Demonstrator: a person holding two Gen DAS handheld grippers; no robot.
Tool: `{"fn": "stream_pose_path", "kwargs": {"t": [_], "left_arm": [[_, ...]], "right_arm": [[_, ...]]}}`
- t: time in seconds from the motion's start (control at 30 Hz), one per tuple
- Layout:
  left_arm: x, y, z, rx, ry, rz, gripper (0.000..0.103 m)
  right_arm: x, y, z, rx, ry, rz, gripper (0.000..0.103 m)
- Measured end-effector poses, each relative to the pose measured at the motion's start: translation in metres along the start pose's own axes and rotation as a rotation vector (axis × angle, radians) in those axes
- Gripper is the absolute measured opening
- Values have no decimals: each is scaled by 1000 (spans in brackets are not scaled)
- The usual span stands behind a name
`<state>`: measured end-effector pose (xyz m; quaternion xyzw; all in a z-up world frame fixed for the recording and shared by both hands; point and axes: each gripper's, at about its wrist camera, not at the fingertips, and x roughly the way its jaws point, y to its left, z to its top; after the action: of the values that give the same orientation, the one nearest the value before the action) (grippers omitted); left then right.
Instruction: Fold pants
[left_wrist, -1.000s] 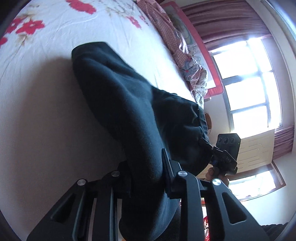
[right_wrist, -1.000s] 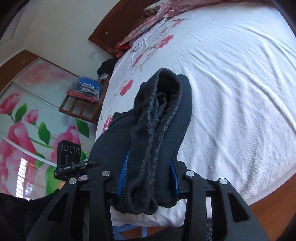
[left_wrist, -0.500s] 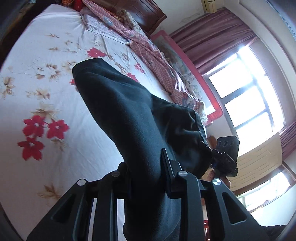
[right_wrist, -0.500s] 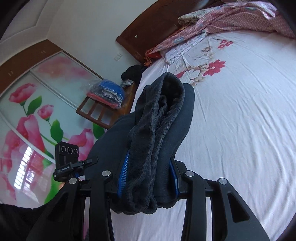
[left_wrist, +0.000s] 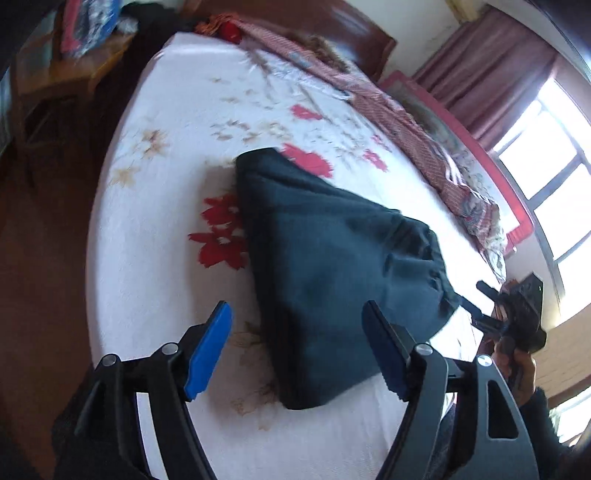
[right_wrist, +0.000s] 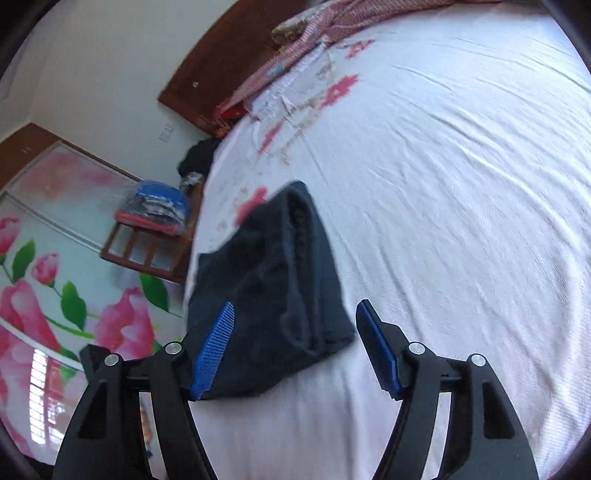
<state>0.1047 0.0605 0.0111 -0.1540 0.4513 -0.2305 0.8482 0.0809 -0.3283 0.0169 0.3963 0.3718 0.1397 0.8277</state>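
The dark folded pants (left_wrist: 332, 266) lie in a thick bundle on the white flowered bed sheet (left_wrist: 155, 236). In the left wrist view my left gripper (left_wrist: 297, 310) hovers over their near end. Its jaws are opening, and the blue pads (left_wrist: 207, 350) stand clear of the cloth on both sides. In the right wrist view the pants (right_wrist: 269, 295) rest near the bed's left edge. My right gripper (right_wrist: 295, 306) is just short of their near end, its jaws opening too and its pads (right_wrist: 212, 350) not pressing on anything. A hand holds the right gripper (left_wrist: 517, 314) at the far side of the pants.
A pink patterned blanket (left_wrist: 406, 122) lies bunched along the head of the bed under a dark wooden headboard (right_wrist: 229, 70). A wooden stool with a blue bag (right_wrist: 155, 210) stands beside the bed. Flowered wardrobe doors (right_wrist: 55, 295) are behind it. The sheet (right_wrist: 461, 221) stretches wide to the right.
Both grippers were shut on the lifted pants; now both have opened and let go. The pants have dropped onto the sheet and both grippers have drawn back from them.
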Motion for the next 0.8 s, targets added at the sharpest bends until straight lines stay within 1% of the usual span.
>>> {"fn": "stream_pose_path", "kwargs": {"t": [0.03,0.07,0.1,0.13,0.17,0.2,0.23,0.27,0.33,0.37,0.43,0.53,0.63,0.67,0.73,0.8], "left_arm": [[3,-22,3,61,-7,-32,81],[6,-35,2,114,-3,-48,83],[13,-48,2,154,6,-57,83],[26,-56,-1,175,33,-64,83],[32,-56,-2,178,59,-69,83],[37,-57,-8,173,85,-72,83],[44,-53,-13,158,112,-67,83],[47,-51,-20,152,134,-59,82],[44,-48,-31,166,116,-63,83],[44,-47,-32,172,112,-64,83],[39,-48,-39,163,100,-74,83],[43,-46,-44,153,86,-78,83],[44,-47,-55,172,63,-71,83],[45,-47,-58,173,53,-66,83],[47,-51,-63,207,41,-44,83],[48,-53,-65,215,33,-34,83]], "right_arm": [[8,16,8,-33,10,24,68],[22,31,16,-56,26,45,68],[41,47,27,-54,47,80,68],[59,58,35,-36,74,120,68],[83,73,39,-26,118,157,68],[107,89,42,-46,151,176,68],[133,104,41,-70,206,193,68],[162,114,42,-66,278,211,68],[214,131,34,-68,400,233,68],[233,137,29,-79,434,225,68],[264,147,19,-79,502,251,68],[302,157,17,-98,565,207,68],[337,151,20,-92,593,103,68],[347,148,19,-96,595,65,66],[358,142,20,-80,605,58,64],[360,142,22,-78,607,54,64]]}}
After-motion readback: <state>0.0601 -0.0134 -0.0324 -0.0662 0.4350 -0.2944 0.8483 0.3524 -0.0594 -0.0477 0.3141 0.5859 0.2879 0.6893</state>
